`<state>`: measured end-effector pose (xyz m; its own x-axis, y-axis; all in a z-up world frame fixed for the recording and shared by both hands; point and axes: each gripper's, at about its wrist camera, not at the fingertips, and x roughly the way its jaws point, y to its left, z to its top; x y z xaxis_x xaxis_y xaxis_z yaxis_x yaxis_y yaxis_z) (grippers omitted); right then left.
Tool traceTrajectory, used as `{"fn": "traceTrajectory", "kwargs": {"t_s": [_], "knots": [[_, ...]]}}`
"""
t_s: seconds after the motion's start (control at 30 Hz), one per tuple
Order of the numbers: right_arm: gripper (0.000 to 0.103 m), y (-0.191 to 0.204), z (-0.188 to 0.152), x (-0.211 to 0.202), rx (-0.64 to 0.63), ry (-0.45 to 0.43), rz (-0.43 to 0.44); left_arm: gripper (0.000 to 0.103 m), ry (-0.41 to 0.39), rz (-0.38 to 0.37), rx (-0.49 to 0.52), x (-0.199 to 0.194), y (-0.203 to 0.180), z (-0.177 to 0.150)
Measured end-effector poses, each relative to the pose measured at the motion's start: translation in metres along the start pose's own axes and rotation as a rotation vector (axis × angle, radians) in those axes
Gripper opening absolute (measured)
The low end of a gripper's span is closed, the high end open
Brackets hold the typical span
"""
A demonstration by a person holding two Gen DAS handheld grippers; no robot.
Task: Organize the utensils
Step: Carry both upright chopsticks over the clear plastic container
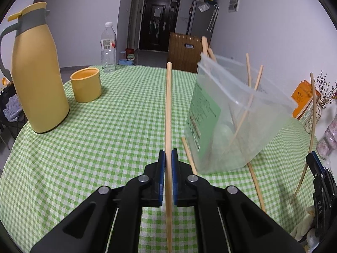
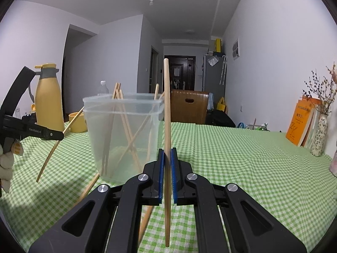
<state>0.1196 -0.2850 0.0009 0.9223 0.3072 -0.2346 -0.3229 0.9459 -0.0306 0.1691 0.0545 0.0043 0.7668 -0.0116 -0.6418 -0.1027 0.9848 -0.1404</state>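
Both claws are pinching a chopstick each, standing upright: left claw [image 1: 168,158] on its chopstick [image 1: 168,109], right claw [image 2: 167,158] on its chopstick [image 2: 167,105]. The clear container [image 2: 124,126] is sitting at about 10 o'clock from the right claw, which I'm guessing is nearer, so that stick is probably going in first.

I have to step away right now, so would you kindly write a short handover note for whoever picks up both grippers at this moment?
Left gripper: shut on one wooden chopstick, held above the green checked tablecloth.
Right gripper: shut on another chopstick, just right of the clear plastic container.
Done: several chopsticks already stand leaning inside the container.
Left: drop both held chopsticks into the container, then collect the loose chopsticks on the cloth beside its base. The exact count of loose ones is hard to tell.
Nearby: yellow thermos, yellow cup.
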Motion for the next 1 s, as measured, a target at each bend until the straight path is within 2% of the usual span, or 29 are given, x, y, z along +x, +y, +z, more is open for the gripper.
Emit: {"fn": "traceTrajectory", "kwargs": {"t_s": [0.27,0.57,1.0], "knots": [[0.007,0.005,0.024,-0.008,-0.005,-0.046,0.011,0.004,-0.069,-0.026,-0.02,-0.017,-0.003,0.008],[0.007,0.008,0.061,-0.013,0.021,-0.115,0.039,0.004,-0.163,-0.067,-0.016,-0.047,-0.017,0.034],[0.007,0.015,0.094,-0.004,0.021,-0.166,0.068,0.004,-0.236,-0.109,-0.006,-0.065,-0.047,0.065]]}}
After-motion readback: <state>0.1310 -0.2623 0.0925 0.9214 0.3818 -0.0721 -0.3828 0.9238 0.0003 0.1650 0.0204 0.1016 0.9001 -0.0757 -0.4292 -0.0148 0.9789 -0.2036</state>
